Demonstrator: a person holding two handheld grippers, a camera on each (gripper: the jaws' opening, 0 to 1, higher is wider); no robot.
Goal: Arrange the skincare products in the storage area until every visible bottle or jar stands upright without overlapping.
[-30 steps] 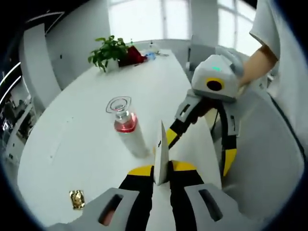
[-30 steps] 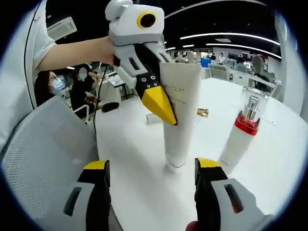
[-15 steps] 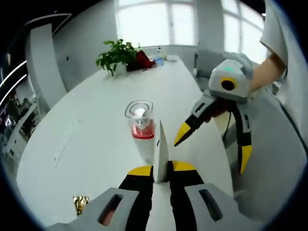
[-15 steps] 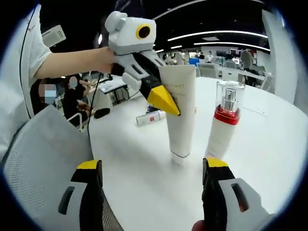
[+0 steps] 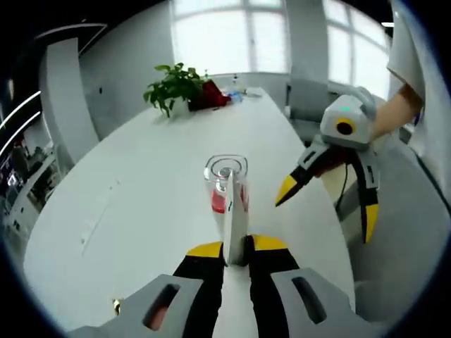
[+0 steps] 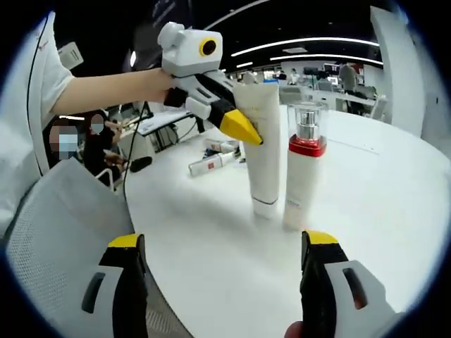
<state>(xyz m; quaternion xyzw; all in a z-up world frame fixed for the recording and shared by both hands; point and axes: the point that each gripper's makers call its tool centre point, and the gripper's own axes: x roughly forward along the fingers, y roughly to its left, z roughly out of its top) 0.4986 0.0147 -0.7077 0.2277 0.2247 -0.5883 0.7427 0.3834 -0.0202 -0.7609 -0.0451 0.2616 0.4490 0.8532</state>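
A tall white squeeze tube (image 6: 265,151) is kept upright on the white bench (image 6: 366,211) by the left gripper (image 6: 239,130), whose jaws are clamped on its crimped top, just beside the red-collared white pump bottle (image 6: 301,169); the right gripper (image 6: 222,282) is held wide, nothing grasped

potted plant (image 5: 175,83), white table (image 5: 134,183), mesh chair (image 6: 53,232)
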